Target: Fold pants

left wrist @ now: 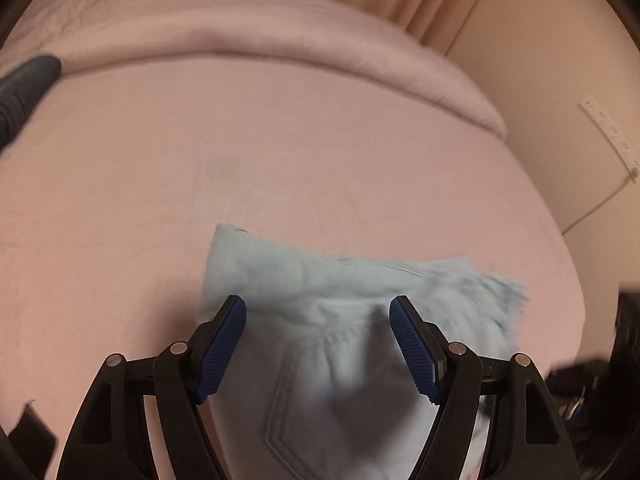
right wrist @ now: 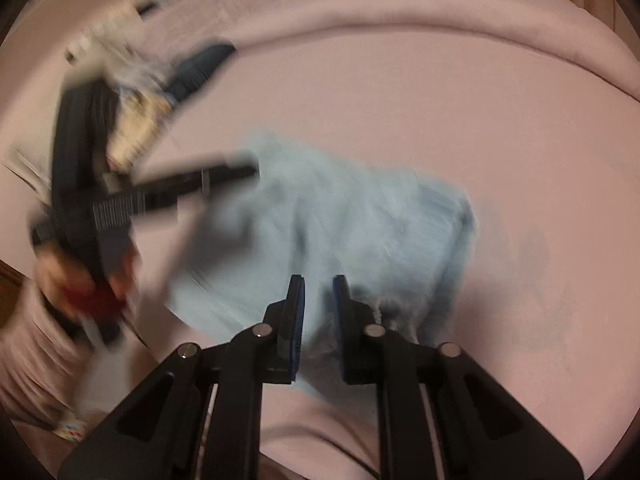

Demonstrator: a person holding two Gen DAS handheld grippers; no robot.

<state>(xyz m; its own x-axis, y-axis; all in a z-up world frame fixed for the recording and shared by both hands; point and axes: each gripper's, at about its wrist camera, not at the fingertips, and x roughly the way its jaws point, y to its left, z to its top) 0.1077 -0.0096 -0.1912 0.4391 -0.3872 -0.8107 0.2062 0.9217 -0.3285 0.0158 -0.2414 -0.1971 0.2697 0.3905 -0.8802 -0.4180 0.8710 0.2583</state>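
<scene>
Light blue jeans (left wrist: pixel 320 360), folded into a compact bundle, lie on the pink bed; a stitched back pocket faces up and a frayed hem (left wrist: pixel 500 292) sticks out to the right. My left gripper (left wrist: pixel 317 312) hovers over the bundle's near part, open wide, its blue pads apart on either side with nothing pressed. In the right wrist view the jeans (right wrist: pixel 352 220) look blurred. My right gripper (right wrist: pixel 319 292) stands at their near edge, jaws almost together, and I see no cloth pinched between them. A person's hand (right wrist: pixel 56 276) with the other tool blurs at the left.
The pink sheet (left wrist: pixel 200 160) covers the bed, with a rolled pink duvet (left wrist: pixel 280 32) along the back. A dark garment (left wrist: pixel 24 84) lies at the far left, also dark garment (right wrist: pixel 200 68). Blurred clutter (right wrist: pixel 120 60) sits beyond it. A beige wall (left wrist: pixel 560 80) with a cable is right.
</scene>
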